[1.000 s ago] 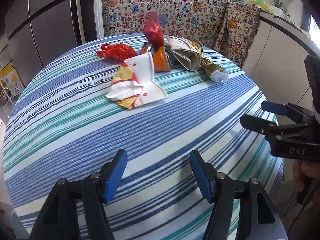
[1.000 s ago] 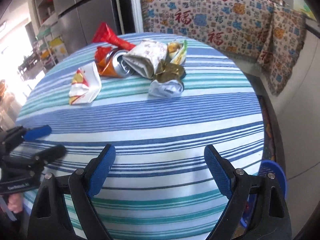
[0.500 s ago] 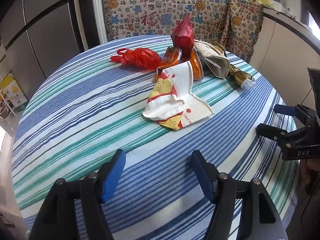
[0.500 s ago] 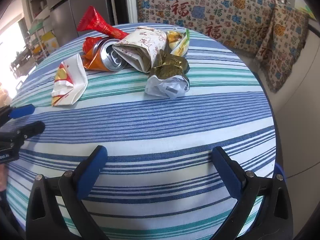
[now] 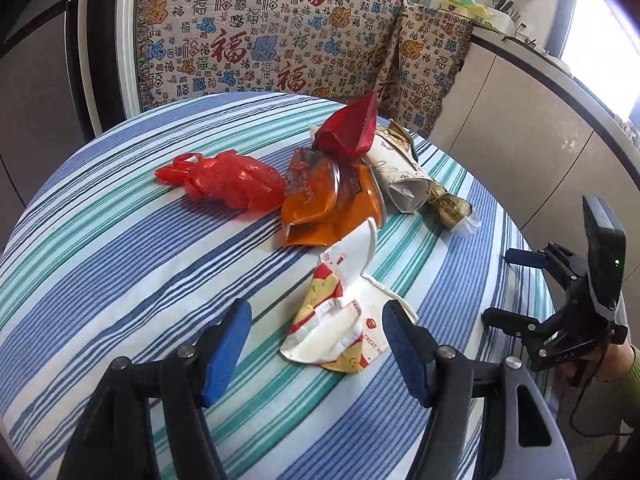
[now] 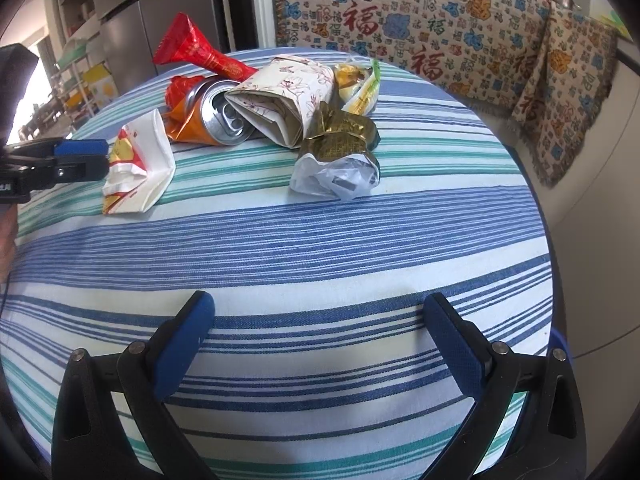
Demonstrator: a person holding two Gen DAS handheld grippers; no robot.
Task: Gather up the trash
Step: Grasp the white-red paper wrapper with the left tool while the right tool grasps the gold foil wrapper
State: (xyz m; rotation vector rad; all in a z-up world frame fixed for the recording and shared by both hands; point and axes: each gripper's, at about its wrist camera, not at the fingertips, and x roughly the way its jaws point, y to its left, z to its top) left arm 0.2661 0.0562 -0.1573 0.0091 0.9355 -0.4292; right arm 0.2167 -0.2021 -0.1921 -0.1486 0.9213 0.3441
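- The round table (image 6: pixel 360 240), under a blue, teal and white striped cloth, carries a heap of trash toward its far edge.
- Nearest the left gripper (image 5: pixel 316 344) lies a flattened white paper cup with red and yellow print (image 5: pixel 340 320); it sits between the spread blue pads, which do not press on it, so this tool is released and grasps nothing.
- The right gripper (image 6: pixel 320 340) hangs over bare cloth at the near edge of the table, its jaws spread wide and empty; they have just been opening further.
- Behind the cup, an orange foil wrapper (image 5: pixel 332 204) lies against a crushed orange drink can (image 6: pixel 220 118) whose open top faces the right wrist camera.
- A crumpled red plastic bag (image 5: pixel 228 180) lies just beside the wrapper, toward the table's left edge.
- A red foil pouch (image 5: pixel 352 132) stands up over the heap.
- A folded floral paper packet (image 6: pixel 284 100) leans on the can; a gold foil wrapper with crumpled white paper (image 6: pixel 340 160) lies in front of it, and a yellow-green sachet (image 6: pixel 360 88) behind it.
- A patterned throw (image 6: pixel 440 20) covers the seat beyond the table's far edge.
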